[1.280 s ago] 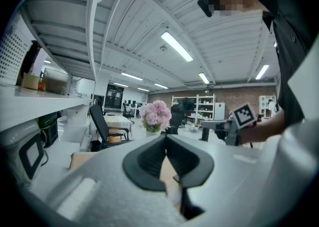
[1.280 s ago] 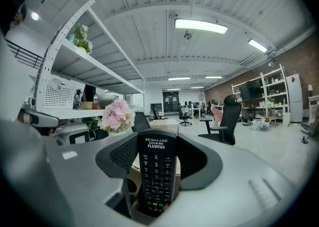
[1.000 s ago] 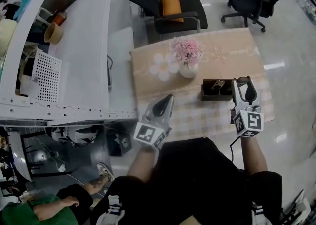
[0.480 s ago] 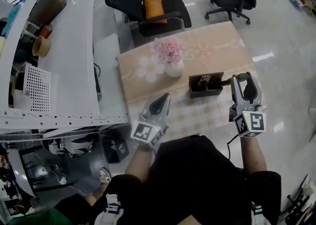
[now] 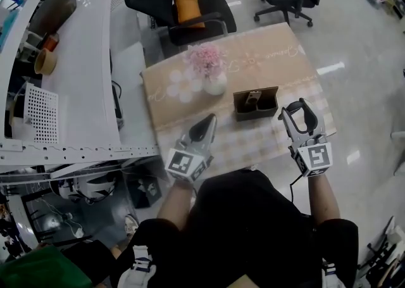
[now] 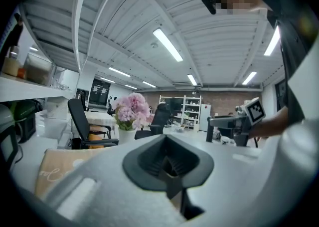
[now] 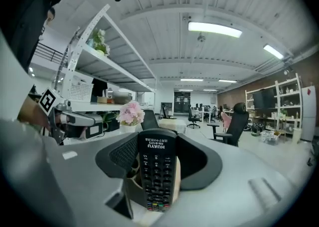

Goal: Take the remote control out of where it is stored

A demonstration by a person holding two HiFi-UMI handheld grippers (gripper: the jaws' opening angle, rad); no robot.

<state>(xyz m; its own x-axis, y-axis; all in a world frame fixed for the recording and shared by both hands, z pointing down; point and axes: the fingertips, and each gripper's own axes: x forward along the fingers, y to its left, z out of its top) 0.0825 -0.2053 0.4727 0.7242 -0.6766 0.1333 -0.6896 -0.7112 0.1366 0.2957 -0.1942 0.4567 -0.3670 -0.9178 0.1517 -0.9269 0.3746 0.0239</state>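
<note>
Above the cloth-covered table, just right of the holder, we show the right gripper clamping the remote control clear of it, and the left gripper pressed closed on nothing; a loosened pinch could drop the smooth casing.

Left gripper and right gripper: light grey moulded shells, narrowing toward the tips. At the rear of each sits a white cube printed with black square markers. Pads are black and ribbed — set in a dark collar. A thin dark cable leaves the right unit. The person wears a black top — its sleeves end above the forearms.
</note>
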